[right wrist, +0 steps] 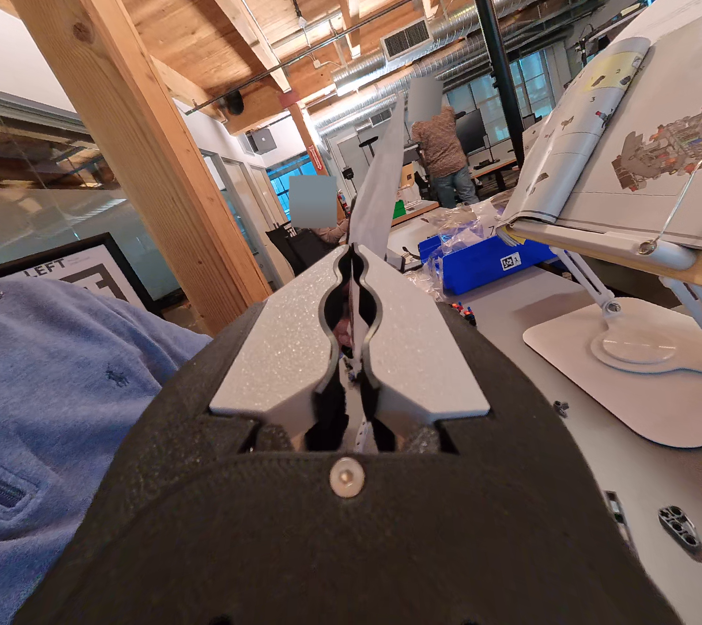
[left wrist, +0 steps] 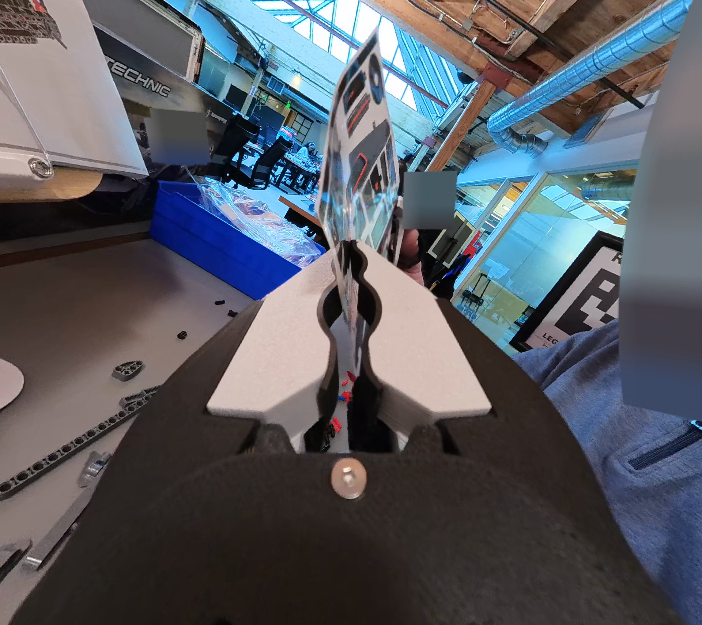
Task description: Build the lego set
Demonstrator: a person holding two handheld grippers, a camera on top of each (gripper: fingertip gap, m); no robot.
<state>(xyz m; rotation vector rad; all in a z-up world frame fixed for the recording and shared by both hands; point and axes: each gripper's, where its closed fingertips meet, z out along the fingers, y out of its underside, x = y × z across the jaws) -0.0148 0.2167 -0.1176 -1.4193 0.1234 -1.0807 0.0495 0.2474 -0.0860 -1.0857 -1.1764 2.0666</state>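
Observation:
My left gripper is shut on the lower edge of a sticker sheet, which stands upright above the table with its printed black, grey and red side showing. My right gripper is shut on a thin sheet seen nearly edge-on, with its plain white back showing; I cannot tell whether it is the same sheet. Loose pieces lie on the grey table: a long grey beam with holes, a small grey liftarm, black pins and small red pieces seen between the left fingers.
A blue bin holds clear plastic bags at the back. The instruction booklet rests on a white stand with a flat base. A grey liftarm and small coloured pieces lie nearby. A person's blue top is close.

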